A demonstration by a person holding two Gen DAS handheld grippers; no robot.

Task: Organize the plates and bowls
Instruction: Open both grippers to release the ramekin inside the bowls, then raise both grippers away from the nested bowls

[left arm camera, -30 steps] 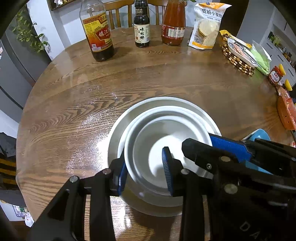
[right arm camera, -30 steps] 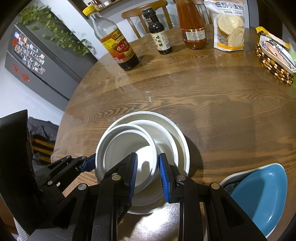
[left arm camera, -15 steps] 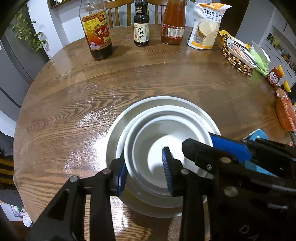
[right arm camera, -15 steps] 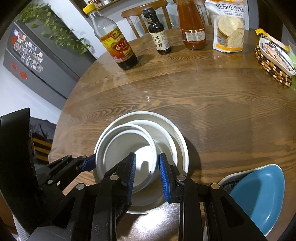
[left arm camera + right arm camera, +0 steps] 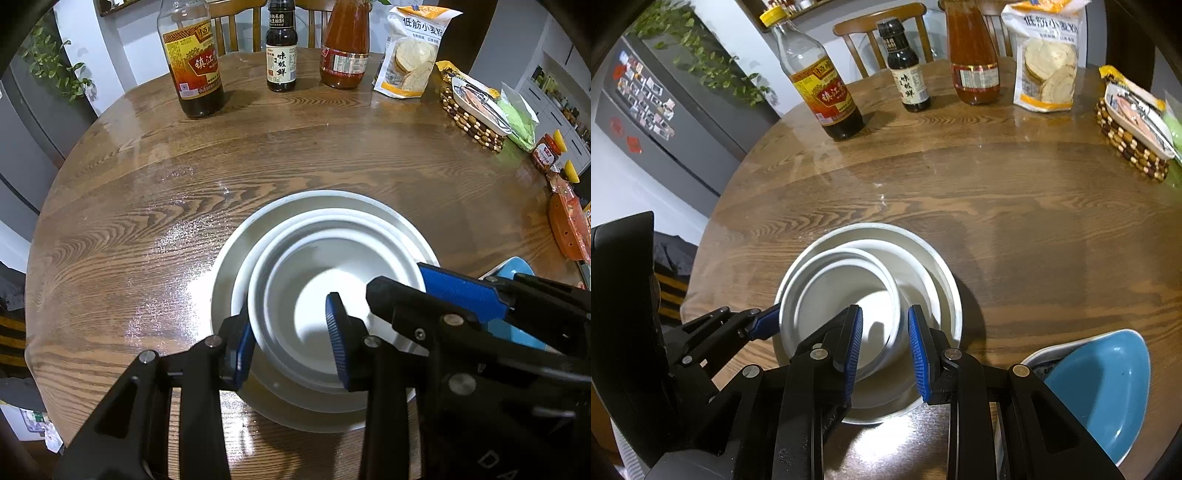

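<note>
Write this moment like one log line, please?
left fingers: astride small bowl rim, open | right fingers: astride opposite rim, open | blue dish: aside

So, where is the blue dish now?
The blue dish sits at the lower right of the right wrist view, beside the stacked white bowls, near the table's edge.

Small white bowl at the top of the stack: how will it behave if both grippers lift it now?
The small white bowl looks glazed and glossy, so probably slippery against the pads. It seems rigid ceramic, likely chipping if knocked against the larger bowl beneath. It sits off-centre, so it may tilt or slide.
</note>
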